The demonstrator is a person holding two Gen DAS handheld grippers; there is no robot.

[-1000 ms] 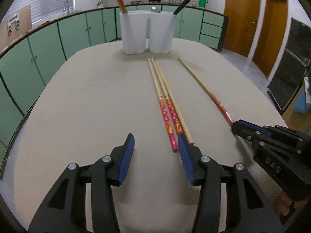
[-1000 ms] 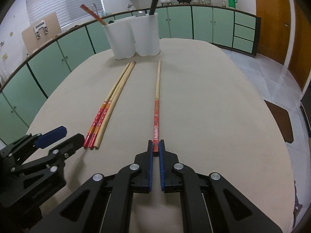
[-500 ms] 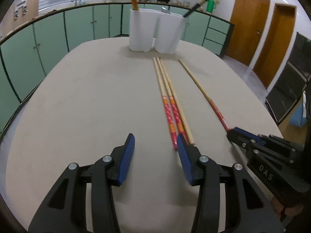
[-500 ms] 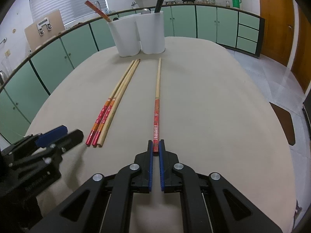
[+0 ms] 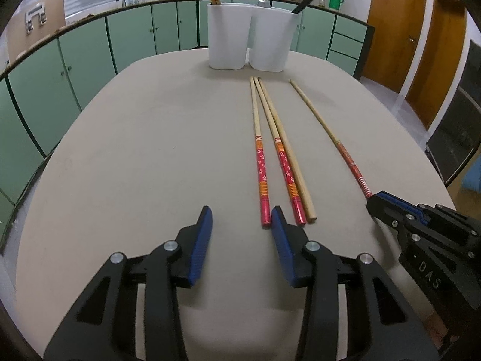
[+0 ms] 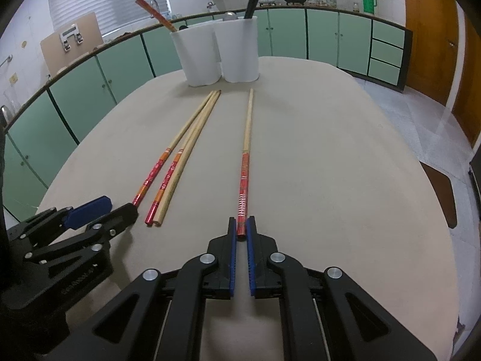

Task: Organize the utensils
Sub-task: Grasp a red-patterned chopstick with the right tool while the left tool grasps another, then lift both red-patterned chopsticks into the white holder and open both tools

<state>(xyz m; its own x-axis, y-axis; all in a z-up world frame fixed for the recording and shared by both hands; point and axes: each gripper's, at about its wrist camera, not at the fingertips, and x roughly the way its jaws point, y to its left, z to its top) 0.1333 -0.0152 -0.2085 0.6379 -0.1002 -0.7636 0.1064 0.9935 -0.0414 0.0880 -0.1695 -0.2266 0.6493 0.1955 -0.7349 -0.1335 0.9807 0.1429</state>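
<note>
grip matters: right gripper pinches the red-ended chopstick at centre frame and should lift level; left gripper gapes wide.

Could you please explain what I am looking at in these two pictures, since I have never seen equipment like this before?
There is no robot here: a person holds a two-finger claw in each hand, and each claw carries a wide-angle camera looking forward along its fingers. One picture comes from the left claw, which is open and empty; the other from the right claw, which is shut on the red end of a single chopstick. Each claw also shows at the edge of the other's picture. On the beige table lie three more chopsticks side by side. At the far end stand two white holders, already containing a few utensils.
</note>
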